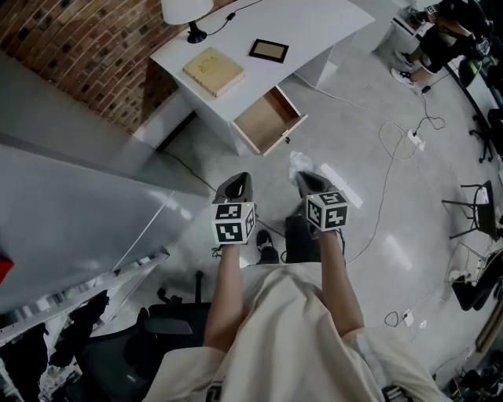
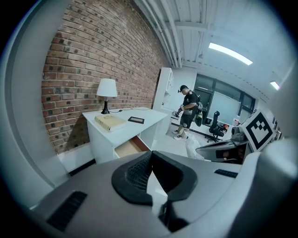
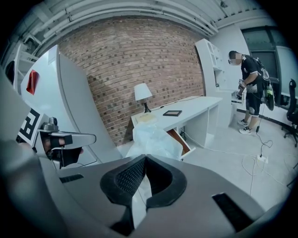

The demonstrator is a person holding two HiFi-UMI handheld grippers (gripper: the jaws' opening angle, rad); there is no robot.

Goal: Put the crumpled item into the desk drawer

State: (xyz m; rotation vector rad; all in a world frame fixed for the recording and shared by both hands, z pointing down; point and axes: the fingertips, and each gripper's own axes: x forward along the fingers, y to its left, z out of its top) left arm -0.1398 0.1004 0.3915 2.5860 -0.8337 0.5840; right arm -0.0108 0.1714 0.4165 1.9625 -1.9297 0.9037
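My right gripper [image 1: 303,177] [image 3: 145,158] is shut on a crumpled clear plastic bag [image 1: 298,162] [image 3: 152,141], which bulges out beyond the jaw tips. Level with it on the left, my left gripper [image 1: 239,178] [image 2: 151,154] has its jaws together and holds nothing. Both hang over the floor, short of the white desk [image 1: 322,27] [image 2: 148,120] [image 3: 198,108]. The desk's drawer [image 1: 266,121] [image 2: 129,148] [image 3: 180,139] stands pulled open, and its wooden inside looks bare. The left gripper view also catches the bag [image 2: 192,147] at its right.
On the desk are a lamp [image 1: 187,11], a tan book [image 1: 213,71] and a dark frame [image 1: 269,50]. Cables and a power strip [image 1: 415,140] lie on the floor to the right. A white partition [image 1: 71,204] flanks my left. Another person [image 3: 251,88] stands far off.
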